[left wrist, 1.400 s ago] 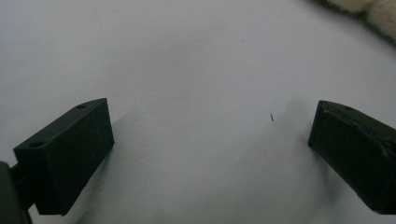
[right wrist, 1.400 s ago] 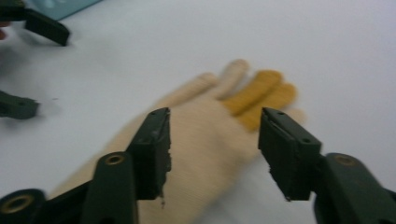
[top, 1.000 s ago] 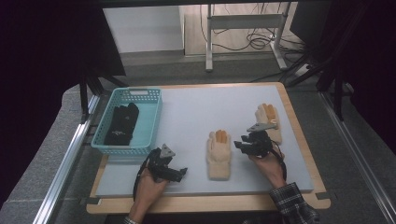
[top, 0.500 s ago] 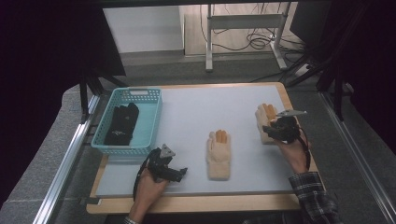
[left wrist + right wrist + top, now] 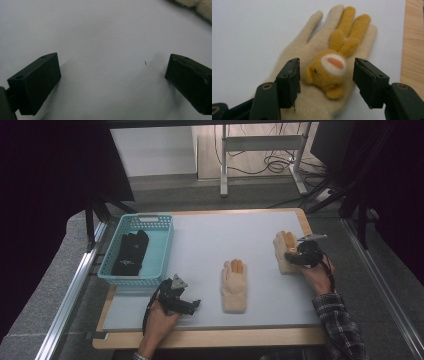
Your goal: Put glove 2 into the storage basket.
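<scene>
Right hand-held gripper (image 5: 325, 80) straddles the cream glove (image 5: 317, 65), jaws apart.

1. Worktop (image 5: 210, 232): pale grey mat with a light wood border, centre of the frame.
2. Floor (image 5: 45, 305): grey carpet, left and right.
3. Metal-legged stand (image 5: 260, 142) and loose cables (image 5: 272, 165): top centre.
4. Dark curtains (image 5: 50, 165): upper corners.

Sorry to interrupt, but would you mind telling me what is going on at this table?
A person works with two claws. The right claw sits open over a cream glove with a yellow animal face, near the table's right edge. The left claw rests open on the mat. A matching glove lies mid-table; a teal basket holds dark gloves.
</scene>
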A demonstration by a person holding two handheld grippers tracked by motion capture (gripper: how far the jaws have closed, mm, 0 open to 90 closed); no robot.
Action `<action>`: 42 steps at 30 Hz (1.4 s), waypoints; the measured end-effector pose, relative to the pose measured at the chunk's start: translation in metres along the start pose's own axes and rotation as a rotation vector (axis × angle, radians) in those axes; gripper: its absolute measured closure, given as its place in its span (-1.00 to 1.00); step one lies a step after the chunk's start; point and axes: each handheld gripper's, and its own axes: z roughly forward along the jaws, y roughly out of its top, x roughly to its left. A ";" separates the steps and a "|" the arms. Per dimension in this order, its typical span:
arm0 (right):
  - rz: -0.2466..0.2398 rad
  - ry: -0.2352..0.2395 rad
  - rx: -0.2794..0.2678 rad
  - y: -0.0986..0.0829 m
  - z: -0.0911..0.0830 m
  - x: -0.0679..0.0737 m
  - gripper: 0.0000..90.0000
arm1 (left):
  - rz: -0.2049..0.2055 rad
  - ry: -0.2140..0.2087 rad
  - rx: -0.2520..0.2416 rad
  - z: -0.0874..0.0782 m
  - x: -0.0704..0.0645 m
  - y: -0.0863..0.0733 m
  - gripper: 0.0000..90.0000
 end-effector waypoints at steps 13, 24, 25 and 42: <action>0.092 0.019 0.017 0.002 0.004 0.001 0.29 | 0.000 -0.001 0.000 0.000 0.000 0.000 -1.00; 0.096 0.062 -0.066 0.012 -0.030 0.024 0.29 | 0.000 0.000 0.000 0.000 0.000 0.000 -1.00; 0.096 0.069 -0.073 0.013 -0.034 0.028 0.29 | 0.000 0.000 -0.001 0.000 0.000 0.000 -1.00; 0.092 0.228 -0.151 0.030 -0.093 0.117 0.28 | 0.002 0.001 -0.001 0.000 0.000 0.000 -1.00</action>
